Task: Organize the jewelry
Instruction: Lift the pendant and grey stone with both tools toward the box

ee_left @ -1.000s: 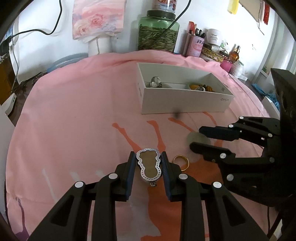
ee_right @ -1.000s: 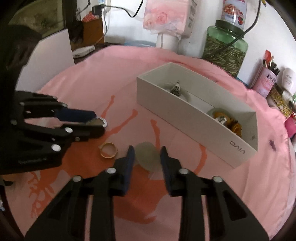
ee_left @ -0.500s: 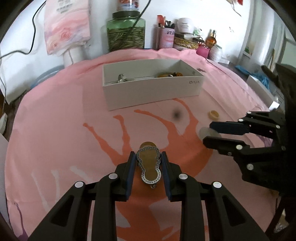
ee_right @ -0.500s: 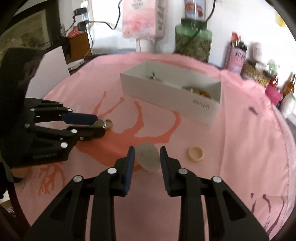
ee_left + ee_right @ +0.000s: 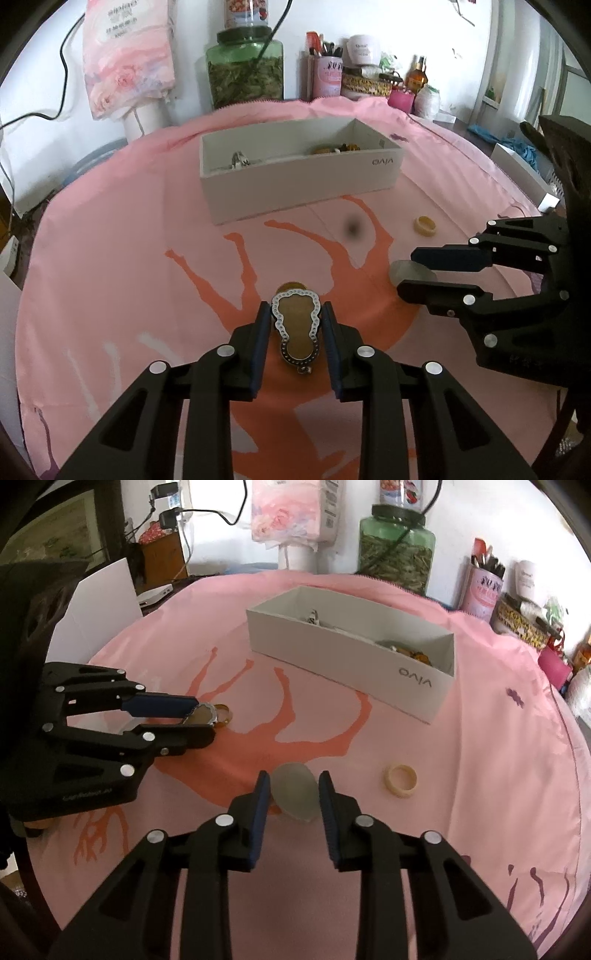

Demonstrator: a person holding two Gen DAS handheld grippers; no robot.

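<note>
My left gripper (image 5: pixel 295 314) is shut on a gourd-shaped brown pendant with a silver studded rim (image 5: pixel 296 330), held above the pink cloth; the pendant also shows in the right wrist view (image 5: pixel 201 714). My right gripper (image 5: pixel 291 786) is shut on a pale grey-green oval stone (image 5: pixel 295 794), also seen in the left wrist view (image 5: pixel 410 271). A gold ring (image 5: pixel 223 714) lies on the cloth just beyond the left gripper's tips. A cream ring (image 5: pixel 400 780) lies to the right of my right gripper. The white open box (image 5: pixel 295 184) holds a silver piece and amber pieces.
The round table has a pink cloth with orange coral print (image 5: pixel 110 240). Along the back stand a green glass jar (image 5: pixel 245 74), a pink pen cup (image 5: pixel 327 75), bottles and a tissue pack (image 5: pixel 127 62). A white card (image 5: pixel 99 620) stands at the table's left edge.
Both grippers have lifted and drawn back from the box with their pieces still held. The gold ring stays on the cloth beyond the left gripper's tips.
</note>
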